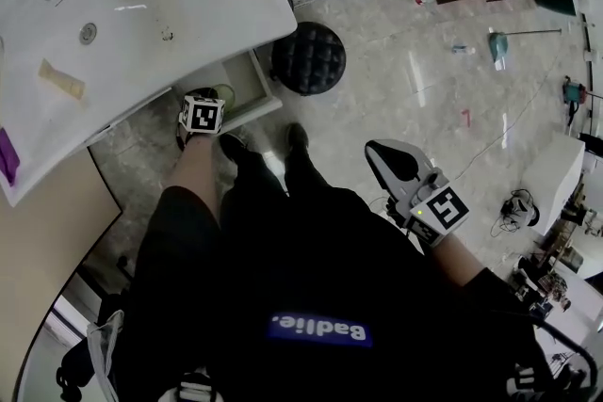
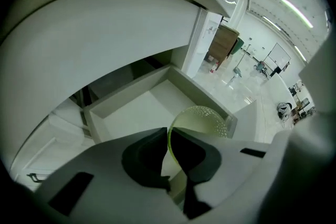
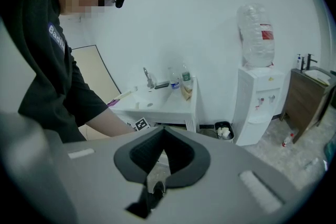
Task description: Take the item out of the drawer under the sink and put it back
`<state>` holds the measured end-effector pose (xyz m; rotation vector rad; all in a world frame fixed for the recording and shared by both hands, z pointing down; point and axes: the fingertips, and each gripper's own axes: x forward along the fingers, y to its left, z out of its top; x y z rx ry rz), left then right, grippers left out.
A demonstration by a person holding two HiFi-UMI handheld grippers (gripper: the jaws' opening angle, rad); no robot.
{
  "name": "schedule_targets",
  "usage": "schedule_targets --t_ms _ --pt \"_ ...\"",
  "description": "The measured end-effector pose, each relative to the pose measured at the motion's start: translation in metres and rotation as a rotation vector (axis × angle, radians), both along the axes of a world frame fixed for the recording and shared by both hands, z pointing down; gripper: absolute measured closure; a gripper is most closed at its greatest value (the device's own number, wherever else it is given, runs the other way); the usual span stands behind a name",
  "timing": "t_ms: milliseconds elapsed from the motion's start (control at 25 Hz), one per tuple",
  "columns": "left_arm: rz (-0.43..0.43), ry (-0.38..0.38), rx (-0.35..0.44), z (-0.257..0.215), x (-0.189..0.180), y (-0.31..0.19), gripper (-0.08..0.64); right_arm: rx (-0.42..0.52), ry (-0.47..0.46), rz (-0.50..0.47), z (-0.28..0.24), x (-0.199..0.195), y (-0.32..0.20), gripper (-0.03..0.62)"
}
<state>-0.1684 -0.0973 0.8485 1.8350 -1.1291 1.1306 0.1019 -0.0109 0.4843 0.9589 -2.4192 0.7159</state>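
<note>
Left gripper view: left gripper (image 2: pixel 168 134) clamps rim of pale-green dotted, likely plastic bowl (image 2: pixel 202 120) over white drawer (image 2: pixel 131 113); thin pinch may slip.

The left gripper (image 2: pixel 169 132) is extended forward and down on a bare left forearm (image 1: pixel 193 167), its jaws pinched on the thin rim of a translucent green bowl (image 2: pixel 202 120). The right gripper (image 1: pixel 388 160) is held out sideways, jaws closed, empty.
</note>
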Motion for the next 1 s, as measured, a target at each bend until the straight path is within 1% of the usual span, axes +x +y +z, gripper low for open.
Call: schedule_targets --t_ms 160,360,520,640,760,1000 --pt "0.026 -0.003 -0.012 0.009 0.006 -0.003 0.537 -0.014 0.019 0.016 0.006 0.011 0.002 0.591" --pt "-0.005 0.000 0.005 0.018 0.003 -0.005 0.537 -0.018 0.035 0.004 0.008 0.014 0.007 0.591" --pt "-0.004 0.011 0.014 0.015 0.008 -0.005 0.537 -0.009 0.043 0.010 0.006 0.021 0.008 0.591" --pt "-0.026 0.033 0.025 0.007 0.012 -0.003 0.537 -0.002 0.036 0.003 0.004 0.022 0.008 0.591" --pt "-0.030 0.042 0.046 -0.002 0.014 -0.005 0.535 0.003 0.022 -0.016 0.002 0.019 0.008 0.591" --pt "-0.043 0.059 0.094 -0.042 0.013 -0.001 0.535 0.045 -0.029 -0.053 -0.011 0.011 0.004 0.591"
